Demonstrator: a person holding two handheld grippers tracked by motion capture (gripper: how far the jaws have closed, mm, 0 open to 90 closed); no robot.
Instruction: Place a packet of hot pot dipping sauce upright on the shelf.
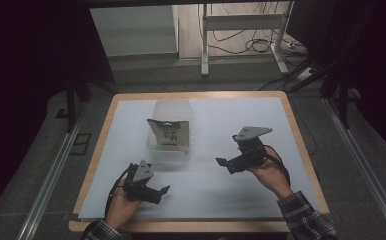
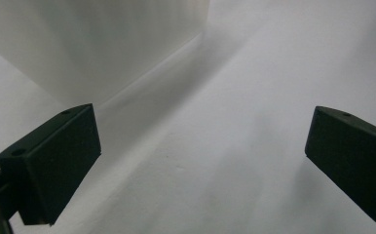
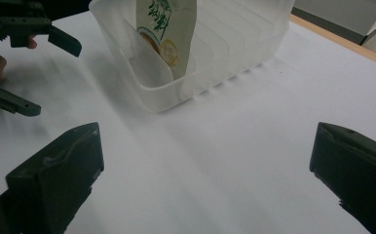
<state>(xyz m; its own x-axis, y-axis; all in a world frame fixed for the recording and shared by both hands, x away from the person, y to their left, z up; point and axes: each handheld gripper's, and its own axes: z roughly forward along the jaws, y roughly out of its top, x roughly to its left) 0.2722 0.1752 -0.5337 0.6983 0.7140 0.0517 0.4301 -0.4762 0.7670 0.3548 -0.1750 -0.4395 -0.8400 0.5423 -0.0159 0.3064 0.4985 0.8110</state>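
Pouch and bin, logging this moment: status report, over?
Left gripper open, empty. Right gripper open, empty. Pouch standing in clear bin, untouched. Nothing between.

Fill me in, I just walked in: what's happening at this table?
A person sits at a white-topped table holding a two-jaw gripper in each hand. The left gripper and the right gripper are both open and empty, near the table surface. Between them, farther back, a clear plastic bin holds an upright snack pouch.

The right tool (image 3: 205, 180) has its black jaws wide apart over the white desk (image 3: 254, 146). Ahead, a snack bag (image 3: 169, 29) stands in a clear bin (image 3: 186, 92). The left tool (image 3: 54, 73) is at the far left.
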